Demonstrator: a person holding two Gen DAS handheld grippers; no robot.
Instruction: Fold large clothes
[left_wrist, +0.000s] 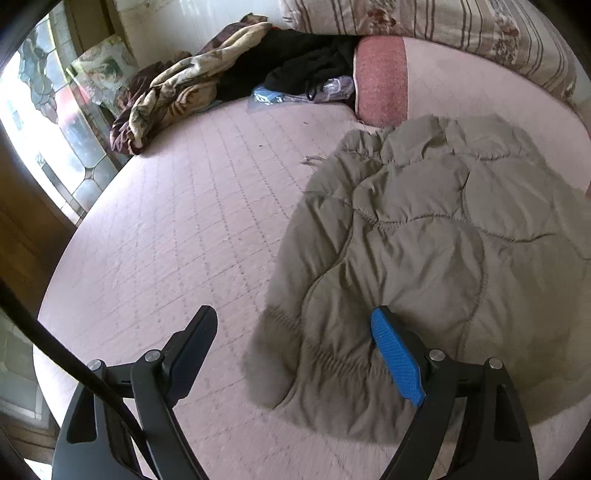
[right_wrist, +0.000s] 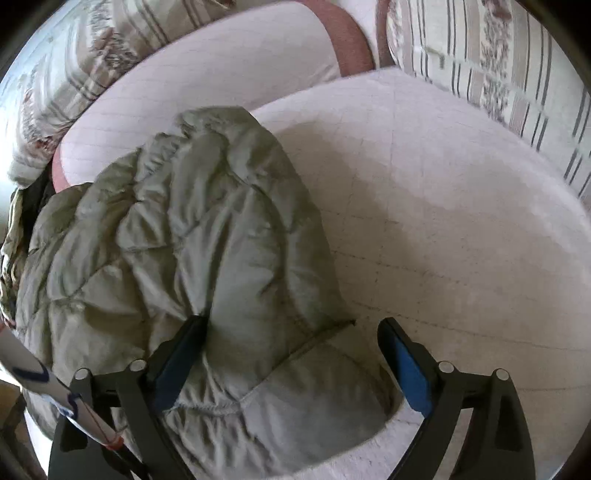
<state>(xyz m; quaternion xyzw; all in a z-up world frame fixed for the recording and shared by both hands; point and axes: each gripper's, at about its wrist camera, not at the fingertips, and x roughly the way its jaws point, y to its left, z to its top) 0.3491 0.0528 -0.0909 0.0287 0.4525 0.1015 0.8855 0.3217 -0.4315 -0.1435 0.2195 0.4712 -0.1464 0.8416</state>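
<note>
Both grippers stood spread wide over the near hem of the quilted jacket (left_wrist: 424, 240), neither pinching anything. On the left gripper (left_wrist: 295, 332), the blue-padded finger (left_wrist: 397, 363) hung over the jacket's elastic-gathered corner, while the other finger lay off the cloth, above bare mattress (left_wrist: 166, 221). The right gripper (right_wrist: 291, 347) straddled the jacket's opposite near corner, with padded fabric between its fingers but, as far as could be judged, not pressed.

The jacket lay bundled and part-folded on the mattress, its far end close to the pink-banded pillow (left_wrist: 380, 81). The step in hand appeared to be taking hold of the near hem at both corners. The next move would call for closing both grippers on that hem and carrying it toward the far end together.

Only the left wrist view showed the crumpled floral blanket (left_wrist: 177, 96) and dark clothing (left_wrist: 295, 59) beyond the jacket. Only the right wrist view showed the bare mattress past the jacket's other side.
</note>
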